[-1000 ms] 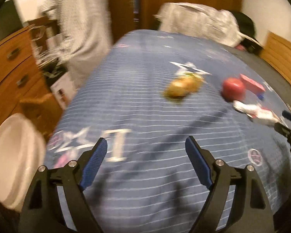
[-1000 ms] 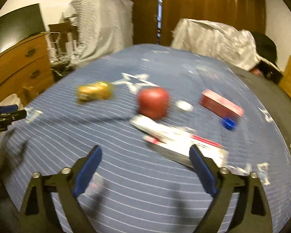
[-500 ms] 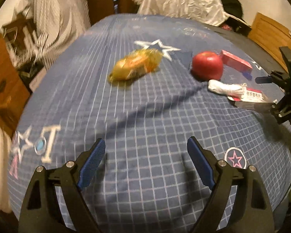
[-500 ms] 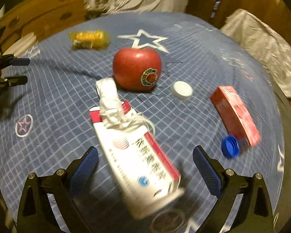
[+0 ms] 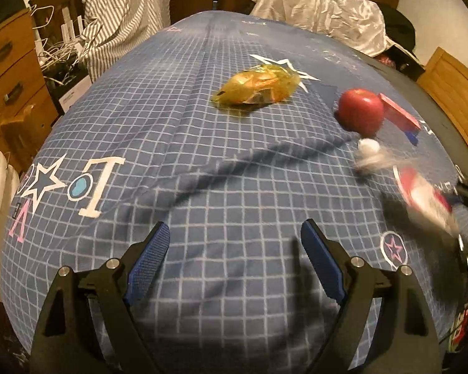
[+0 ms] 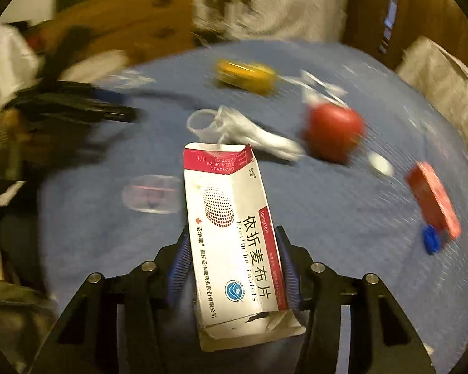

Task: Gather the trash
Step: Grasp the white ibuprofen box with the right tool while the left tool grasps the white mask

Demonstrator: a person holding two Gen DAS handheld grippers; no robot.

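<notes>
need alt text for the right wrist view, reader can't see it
The right gripper is closing its blue-padded jaws on a white and red cardboard medicine box above a blue checked bedspread. Beyond it, blurred, lie a crumpled clear plastic wrapper, a red apple, a yellow snack packet and a small red box.

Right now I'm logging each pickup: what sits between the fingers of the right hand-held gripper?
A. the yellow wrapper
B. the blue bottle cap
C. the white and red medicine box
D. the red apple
C: the white and red medicine box sits between the closing jaws of the right hand-held gripper.
</notes>
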